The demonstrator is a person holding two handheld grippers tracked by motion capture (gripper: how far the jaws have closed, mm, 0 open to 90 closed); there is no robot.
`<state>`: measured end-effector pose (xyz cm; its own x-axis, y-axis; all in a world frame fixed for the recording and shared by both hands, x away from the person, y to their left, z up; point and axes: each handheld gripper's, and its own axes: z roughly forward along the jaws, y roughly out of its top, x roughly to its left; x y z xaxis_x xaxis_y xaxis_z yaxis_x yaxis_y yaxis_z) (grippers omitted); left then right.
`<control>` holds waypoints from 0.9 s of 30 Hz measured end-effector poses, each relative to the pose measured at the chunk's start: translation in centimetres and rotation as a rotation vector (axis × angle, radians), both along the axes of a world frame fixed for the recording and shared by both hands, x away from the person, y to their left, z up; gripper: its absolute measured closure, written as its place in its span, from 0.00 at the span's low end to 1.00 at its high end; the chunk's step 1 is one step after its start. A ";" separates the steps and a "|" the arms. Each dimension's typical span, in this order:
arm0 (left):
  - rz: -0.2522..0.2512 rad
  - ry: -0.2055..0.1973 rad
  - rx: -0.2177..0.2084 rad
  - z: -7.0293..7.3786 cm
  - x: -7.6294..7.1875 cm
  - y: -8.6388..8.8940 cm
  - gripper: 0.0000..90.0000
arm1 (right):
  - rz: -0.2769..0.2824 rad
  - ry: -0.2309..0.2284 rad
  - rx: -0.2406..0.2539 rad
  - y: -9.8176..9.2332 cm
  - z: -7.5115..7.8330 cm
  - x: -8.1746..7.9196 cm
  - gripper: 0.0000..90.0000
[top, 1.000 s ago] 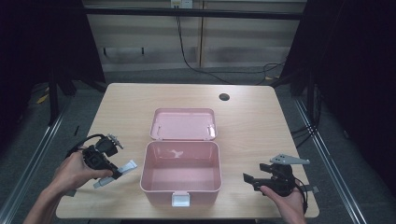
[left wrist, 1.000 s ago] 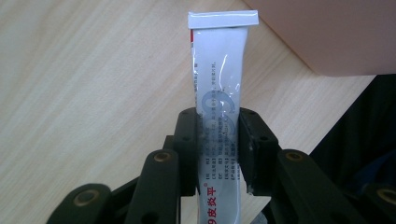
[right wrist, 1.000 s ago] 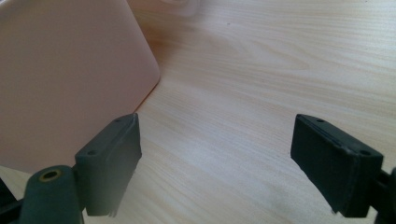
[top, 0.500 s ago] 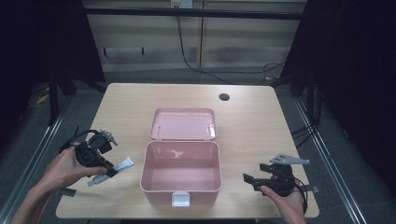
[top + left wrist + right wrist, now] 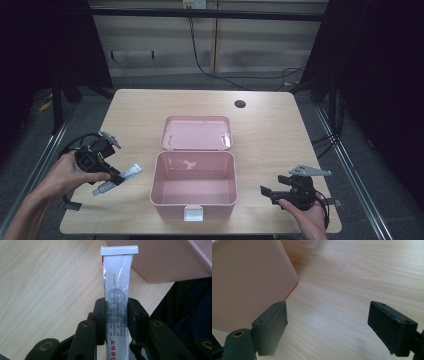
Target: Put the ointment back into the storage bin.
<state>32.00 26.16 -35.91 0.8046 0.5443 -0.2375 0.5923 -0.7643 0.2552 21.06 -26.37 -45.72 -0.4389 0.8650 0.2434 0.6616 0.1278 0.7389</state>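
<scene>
Left hand-held gripper [image 5: 114,176] clenches a tube [image 5: 118,297], apparently clear of the nearby open pink box [image 5: 192,187].

The tube's [image 5: 117,290] lower end is cut off by the frame's bottom edge, its small print too blurred to read.

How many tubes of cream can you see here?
1. The white tube is clamped between the jaws of the left gripper, held above the table left of the open pink box. The box looks empty inside.
</scene>
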 end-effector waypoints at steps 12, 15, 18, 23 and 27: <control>-0.013 -0.022 -0.027 2.4 0.1 -1.1 0.79 | 0.004 -0.002 0.001 0.0 0.0 0.0 0.17; -0.003 -0.035 -0.032 3.0 0.1 -1.4 0.79 | 0.003 0.000 0.002 0.0 0.0 0.0 0.17; -0.012 -0.046 -0.039 3.6 -0.1 -1.7 0.79 | 0.003 0.002 0.002 0.0 0.0 0.0 0.17; -0.047 -0.066 -0.032 4.9 -0.1 -2.5 0.79 | 0.004 0.002 0.004 0.0 0.0 0.0 0.17; -0.082 -0.083 -0.021 5.5 -0.2 -3.7 0.79 | 0.002 0.008 0.003 0.0 0.0 0.1 0.17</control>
<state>31.83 22.51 -30.46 0.8637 0.4713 -0.1789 0.5040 -0.8035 0.3169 21.11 -26.35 -45.77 -0.4384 0.8634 0.2496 0.6671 0.1265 0.7342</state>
